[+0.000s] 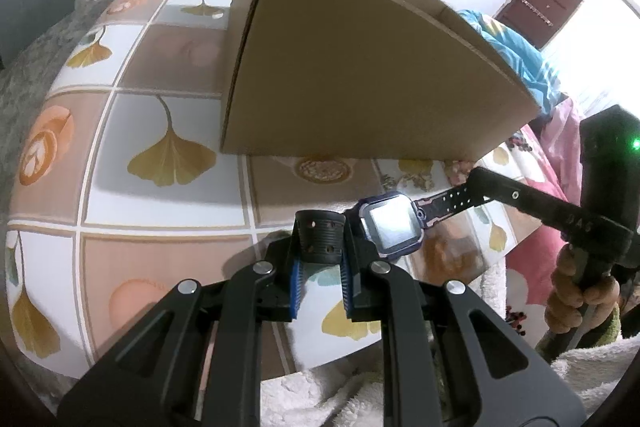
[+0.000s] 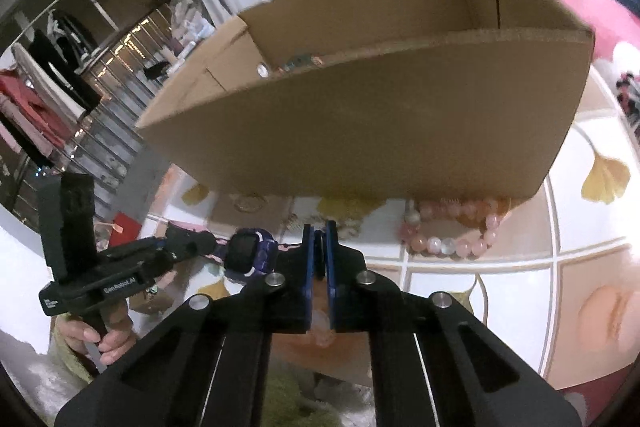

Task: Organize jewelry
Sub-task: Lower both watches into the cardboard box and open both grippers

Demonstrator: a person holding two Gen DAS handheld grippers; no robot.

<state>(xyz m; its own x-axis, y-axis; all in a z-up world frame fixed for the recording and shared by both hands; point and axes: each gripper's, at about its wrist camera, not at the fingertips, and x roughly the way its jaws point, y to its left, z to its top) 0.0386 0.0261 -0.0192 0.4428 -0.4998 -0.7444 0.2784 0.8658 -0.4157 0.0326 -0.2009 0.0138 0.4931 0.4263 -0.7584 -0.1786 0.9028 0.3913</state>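
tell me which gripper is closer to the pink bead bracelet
Right. The right gripper sits just left of the pink bead bracelet, clamping the watch strap; the left gripper holds the watch's far strap.

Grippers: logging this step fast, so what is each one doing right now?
Left gripper: shut on one strap of the watch.
Right gripper: shut on the watch's other strap.

Table with a tiled ginkgo-leaf cloth

The table (image 1: 168,203) carries a cardboard box (image 1: 360,67), open at the top, set back from the near edge. A pink bead bracelet (image 2: 452,227) lies on the cloth against the box's near wall, toward the right edge.
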